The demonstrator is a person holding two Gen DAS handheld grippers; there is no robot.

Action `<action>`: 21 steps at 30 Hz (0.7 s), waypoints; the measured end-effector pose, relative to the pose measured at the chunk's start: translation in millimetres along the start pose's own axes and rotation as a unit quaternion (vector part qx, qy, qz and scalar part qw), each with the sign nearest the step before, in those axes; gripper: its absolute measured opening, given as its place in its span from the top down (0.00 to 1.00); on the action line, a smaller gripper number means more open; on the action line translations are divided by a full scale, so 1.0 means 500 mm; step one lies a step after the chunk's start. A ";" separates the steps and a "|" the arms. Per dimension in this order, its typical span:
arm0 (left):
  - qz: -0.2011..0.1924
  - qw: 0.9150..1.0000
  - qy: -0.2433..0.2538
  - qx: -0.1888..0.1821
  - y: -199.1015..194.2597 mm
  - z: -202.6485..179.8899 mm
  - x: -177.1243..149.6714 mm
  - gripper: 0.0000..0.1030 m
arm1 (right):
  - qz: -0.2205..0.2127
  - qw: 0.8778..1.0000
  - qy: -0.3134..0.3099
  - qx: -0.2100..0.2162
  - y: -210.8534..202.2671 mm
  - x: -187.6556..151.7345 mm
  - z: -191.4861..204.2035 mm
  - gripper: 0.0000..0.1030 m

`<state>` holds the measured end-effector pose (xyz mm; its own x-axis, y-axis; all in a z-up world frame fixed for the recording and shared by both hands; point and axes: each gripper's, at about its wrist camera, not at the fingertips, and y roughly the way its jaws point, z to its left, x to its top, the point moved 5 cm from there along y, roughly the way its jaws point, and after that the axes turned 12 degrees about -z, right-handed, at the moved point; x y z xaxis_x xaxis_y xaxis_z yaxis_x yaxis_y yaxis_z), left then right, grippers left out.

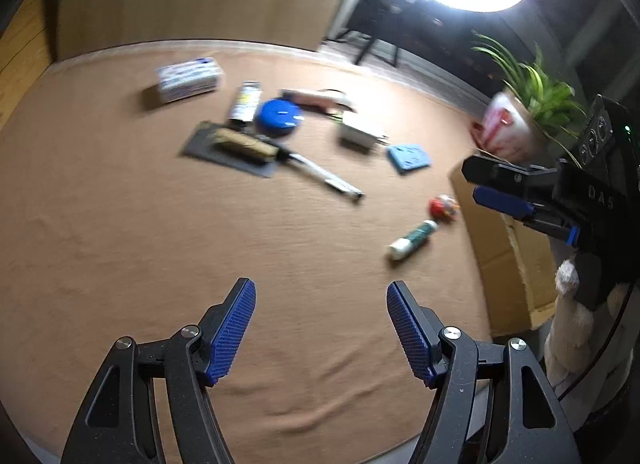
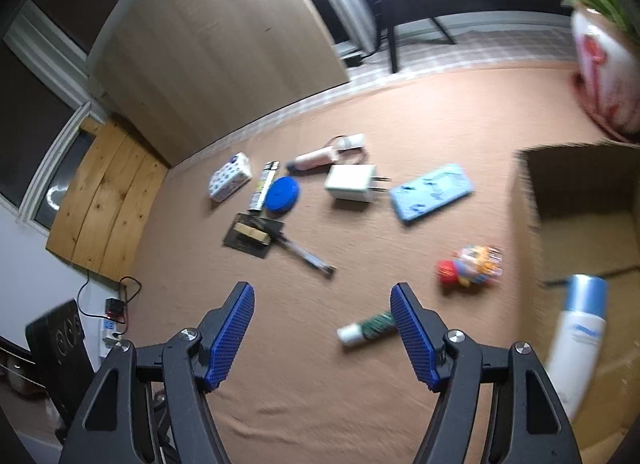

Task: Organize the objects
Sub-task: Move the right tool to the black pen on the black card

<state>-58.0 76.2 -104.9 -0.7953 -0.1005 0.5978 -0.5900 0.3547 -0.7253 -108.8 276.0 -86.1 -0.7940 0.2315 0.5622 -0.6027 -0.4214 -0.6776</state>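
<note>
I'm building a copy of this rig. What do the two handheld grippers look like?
Both the left gripper and right gripper have black plastic arms with silver pivot bolts and blue ribbed fingertips. The right gripper's black body carries pale letters.

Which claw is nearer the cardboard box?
Right. The right claw hangs open at the cardboard box rim; the left claw, also open, is over bare cloth beside the box, further off.

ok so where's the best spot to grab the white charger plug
Grip the white charger across its boxy body, pads on the two long flat sides, coming from above. It lies flat on the cloth with its prongs pointing toward the blue case, so keep the pads off that end.
</note>
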 end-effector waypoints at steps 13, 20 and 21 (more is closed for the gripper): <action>-0.011 0.998 -0.039 0.039 -0.049 0.124 -0.008 0.30 | 0.075 0.996 0.037 0.026 0.214 0.034 0.078 0.62; -0.013 0.996 -0.062 0.056 -0.071 0.193 -0.021 0.30 | 0.094 0.995 0.033 0.020 0.303 0.046 0.117 0.62; -0.014 0.996 -0.065 0.057 -0.077 0.201 -0.023 0.30 | 0.097 0.995 0.033 0.019 0.314 0.046 0.120 0.62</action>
<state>-40.2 -29.6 -118.2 -0.7852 -0.2303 0.5749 -0.6184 0.2432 -0.7472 -216.8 162.4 -151.3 -0.8995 0.1996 0.3888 -0.4349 -0.4969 -0.7510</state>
